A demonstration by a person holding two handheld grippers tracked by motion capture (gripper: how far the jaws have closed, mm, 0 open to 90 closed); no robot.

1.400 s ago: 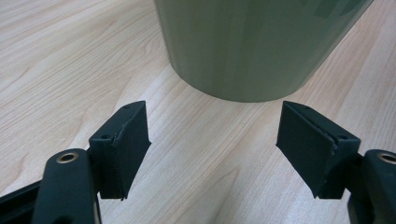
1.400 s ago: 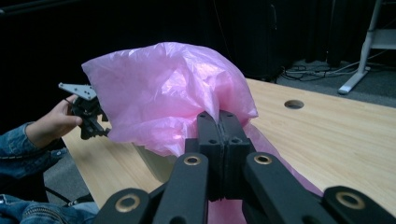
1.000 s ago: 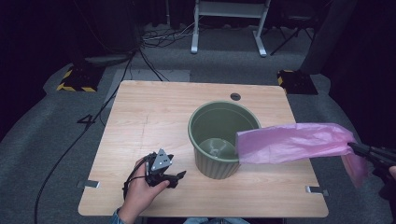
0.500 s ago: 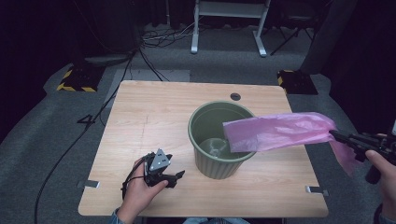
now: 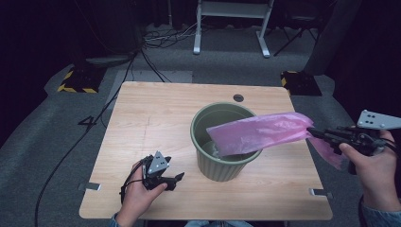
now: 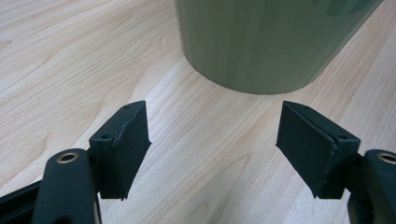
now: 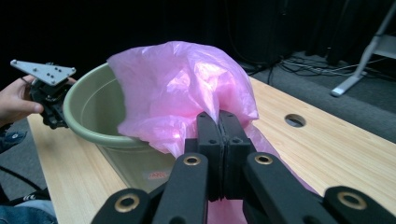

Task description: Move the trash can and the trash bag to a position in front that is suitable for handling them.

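- Work in hand, as judged: lining the green bin point(image 5: 222, 142) with the pink plastic bag point(image 5: 260, 132). The step is the carry-in; the bag is not yet seated in the bin.
- Right gripper point(image 5: 316, 134): off the bin's right side, out past the table point(image 5: 156, 123) edge, at about rim height. Its jaws are pressed together on a gathered fold of the bag, as the right gripper view shows point(image 7: 218, 135).
- Pink plastic bag: stretched roughly level from that grip to the bin. Its free end hangs over the bin's mouth, covering the right part of the rim; a short tail droops below the gripper, clear of the bin.
- Whether the free end touches the bin's inner wall cannot be told.
- Left gripper point(image 5: 176, 178): resting low on the table, just left of the bin's base and pointing at it. Its jaws stand well apart with nothing between them; the left gripper view shows the bin's wall point(image 6: 266, 42) close ahead, not touched.
- Green bin: upright on the table, right of centre, apparently holding only a pale scrap or reflection at the bottom.
- Next move, as judged: bring the bag fully over the mouth and lower it, then have the idle left gripper take the near edge so the opening can be spread over the rim.
- Caution: the thin film may snag or slide off the rim.
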